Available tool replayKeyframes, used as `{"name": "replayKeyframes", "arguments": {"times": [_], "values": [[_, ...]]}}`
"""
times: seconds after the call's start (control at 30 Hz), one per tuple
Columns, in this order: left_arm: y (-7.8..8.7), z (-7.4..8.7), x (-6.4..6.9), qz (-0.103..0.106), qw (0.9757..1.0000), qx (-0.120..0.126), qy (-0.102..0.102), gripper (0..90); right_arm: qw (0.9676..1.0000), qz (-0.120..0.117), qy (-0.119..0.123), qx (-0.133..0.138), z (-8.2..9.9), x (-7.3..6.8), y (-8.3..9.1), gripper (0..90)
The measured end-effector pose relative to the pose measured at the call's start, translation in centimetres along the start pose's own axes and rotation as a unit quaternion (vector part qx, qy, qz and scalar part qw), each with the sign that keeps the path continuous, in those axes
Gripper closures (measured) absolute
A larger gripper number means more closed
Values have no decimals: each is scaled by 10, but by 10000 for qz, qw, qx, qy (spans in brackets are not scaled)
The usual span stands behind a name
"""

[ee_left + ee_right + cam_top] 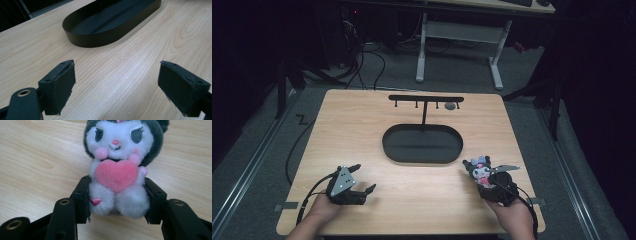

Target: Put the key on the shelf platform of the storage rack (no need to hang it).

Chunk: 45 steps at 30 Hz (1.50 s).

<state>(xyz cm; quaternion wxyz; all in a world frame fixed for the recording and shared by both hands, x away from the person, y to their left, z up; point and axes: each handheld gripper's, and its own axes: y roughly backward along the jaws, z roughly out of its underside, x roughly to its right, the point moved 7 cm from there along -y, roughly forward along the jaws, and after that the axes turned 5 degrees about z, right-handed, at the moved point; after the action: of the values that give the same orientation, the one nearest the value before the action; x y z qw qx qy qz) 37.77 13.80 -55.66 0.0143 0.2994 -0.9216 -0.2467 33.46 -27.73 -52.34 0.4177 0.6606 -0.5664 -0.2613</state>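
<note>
Wooden table (412, 195), upright plush toy (117, 167)

Tray (422, 144) sits mid-surface (362, 125), stand (426, 100) behind it at 12 o'clock. Plush (480, 170) at 4 o'clock, left gripper (357, 182) at 8.

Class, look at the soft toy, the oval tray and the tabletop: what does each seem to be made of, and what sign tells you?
Soft toy: plush fabric, from its fuzzy pile and stitched eyes.
Oval tray: matte black, thin smooth wall; probably painted metal or plastic, the look leaves that open.
Tabletop: light wood grain with a faint sheen; could be laminate or veneer.
</note>
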Motion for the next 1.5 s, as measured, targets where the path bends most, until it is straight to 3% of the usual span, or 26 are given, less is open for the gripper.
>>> {"name": "replayKeyframes", "arguments": {"times": [0.33,0.67,1.17,1.5], "values": [[1,-1,-1,-39,10000,67,32,154,9998,-100,65,179,-18,-8,6,494],[1,0,-1,-34,10000,54,12,154,9997,-179,68,152,-23,-14,1,494],[1,-1,-1,13,10000,72,36,154,9987,-415,215,199,-52,-37,5,493],[1,-1,-1,30,10000,65,38,154,9984,-485,214,212,-67,-41,7,493]]}}
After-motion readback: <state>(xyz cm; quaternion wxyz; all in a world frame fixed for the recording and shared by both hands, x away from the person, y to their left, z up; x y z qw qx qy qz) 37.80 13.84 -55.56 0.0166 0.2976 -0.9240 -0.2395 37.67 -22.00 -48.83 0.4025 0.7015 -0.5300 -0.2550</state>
